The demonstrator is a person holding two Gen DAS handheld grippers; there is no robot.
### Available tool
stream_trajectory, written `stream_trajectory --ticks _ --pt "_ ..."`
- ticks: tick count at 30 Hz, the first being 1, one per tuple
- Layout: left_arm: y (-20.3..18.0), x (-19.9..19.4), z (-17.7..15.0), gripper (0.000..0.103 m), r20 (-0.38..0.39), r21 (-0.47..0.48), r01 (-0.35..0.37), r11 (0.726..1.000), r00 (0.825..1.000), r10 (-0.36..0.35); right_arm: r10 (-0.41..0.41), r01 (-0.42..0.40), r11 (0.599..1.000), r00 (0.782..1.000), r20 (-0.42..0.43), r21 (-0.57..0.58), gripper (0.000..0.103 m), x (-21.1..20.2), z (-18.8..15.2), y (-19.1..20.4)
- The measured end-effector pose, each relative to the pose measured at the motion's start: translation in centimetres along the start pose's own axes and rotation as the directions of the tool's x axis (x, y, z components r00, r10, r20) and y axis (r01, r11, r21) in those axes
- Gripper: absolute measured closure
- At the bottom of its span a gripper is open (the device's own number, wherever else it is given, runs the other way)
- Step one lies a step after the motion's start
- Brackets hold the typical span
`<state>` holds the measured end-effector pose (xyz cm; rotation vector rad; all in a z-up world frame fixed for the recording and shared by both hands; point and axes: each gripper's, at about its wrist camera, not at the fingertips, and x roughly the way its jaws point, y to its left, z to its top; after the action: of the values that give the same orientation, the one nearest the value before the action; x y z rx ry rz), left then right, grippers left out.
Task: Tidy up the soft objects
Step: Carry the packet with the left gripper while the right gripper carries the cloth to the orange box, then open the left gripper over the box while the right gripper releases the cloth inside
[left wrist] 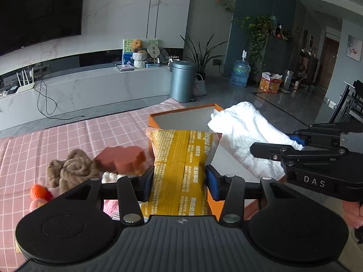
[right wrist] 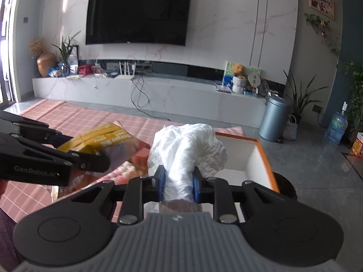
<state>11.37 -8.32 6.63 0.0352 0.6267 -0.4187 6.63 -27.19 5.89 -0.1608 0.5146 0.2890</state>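
Observation:
My left gripper (left wrist: pixel 179 179) is shut on a yellow soft packet (left wrist: pixel 181 158) with printed text and holds it over the near edge of an orange box (left wrist: pixel 158 116) with a white inside. My right gripper (right wrist: pixel 178 180) is shut on a crumpled white plastic pack (right wrist: pixel 188 145) and holds it above the same box (right wrist: pixel 264 156). In the left wrist view the white pack (left wrist: pixel 245 133) and the right gripper (left wrist: pixel 292 146) hang over the box from the right. In the right wrist view the yellow packet (right wrist: pixel 99 137) and left gripper (right wrist: pixel 74 149) show at the left.
On the pink checked cloth (left wrist: pixel 56 136) left of the box lie a brown knitted item (left wrist: pixel 70 167), a red-brown sponge block (left wrist: pixel 122 158) and an orange and pink soft toy (left wrist: pixel 39 193). A grey bin (left wrist: pixel 182 81) and a TV bench (left wrist: pixel 79 86) stand beyond.

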Motion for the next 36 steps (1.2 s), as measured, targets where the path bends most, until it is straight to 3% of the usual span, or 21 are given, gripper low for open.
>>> stream_trajectory --ticks 4,8,13,18,21,25,29,36 --pt "-1.6 2.5 1.0 0.050 -0.035 0.017 0.016 1.000 0.999 -0.016 -0.052 0.050 0.998 0.995 -0.083 -0.029 0.080 0.9 0.9 -3.8" --pt "-3.3 5.3 1.6 0.050 -0.093 0.050 0.015 0.999 0.996 -0.011 -0.051 0.042 0.998 0.979 -0.198 -0.049 0.080 2.8 0.7 -6.5" --pt "-5.3 8.9 1.2 0.050 -0.210 0.109 0.023 0.994 0.978 0.000 -0.025 -0.005 0.996 0.941 -0.337 -0.088 0.080 6.0 -0.3 -8.1" --pt "-7.4 10.2 1.1 0.050 -0.213 0.221 -0.033 0.975 0.974 0.081 0.002 -0.056 0.993 0.892 -0.452 -0.107 0.080 9.1 -1.7 -8.6" --pt "-8.2 10.7 1.2 0.050 -0.220 0.251 -0.025 0.968 0.972 0.082 0.013 -0.083 0.989 0.869 -0.494 -0.119 0.080 10.3 -2.2 -8.8" --pt "-8.7 11.5 1.1 0.050 -0.256 0.230 0.040 0.972 0.966 0.021 0.018 -0.108 0.985 0.844 -0.536 -0.136 0.080 11.6 -2.7 -9.2" --pt "-8.8 13.0 0.6 0.050 -0.302 0.227 0.035 0.973 0.953 0.036 0.034 -0.115 0.986 0.840 -0.541 -0.118 0.079 11.8 -2.7 -9.7" --pt "-9.5 13.9 0.9 0.050 -0.315 0.271 0.012 0.962 0.946 0.077 0.052 -0.122 0.988 0.828 -0.559 -0.090 0.074 12.8 -2.7 -10.2"
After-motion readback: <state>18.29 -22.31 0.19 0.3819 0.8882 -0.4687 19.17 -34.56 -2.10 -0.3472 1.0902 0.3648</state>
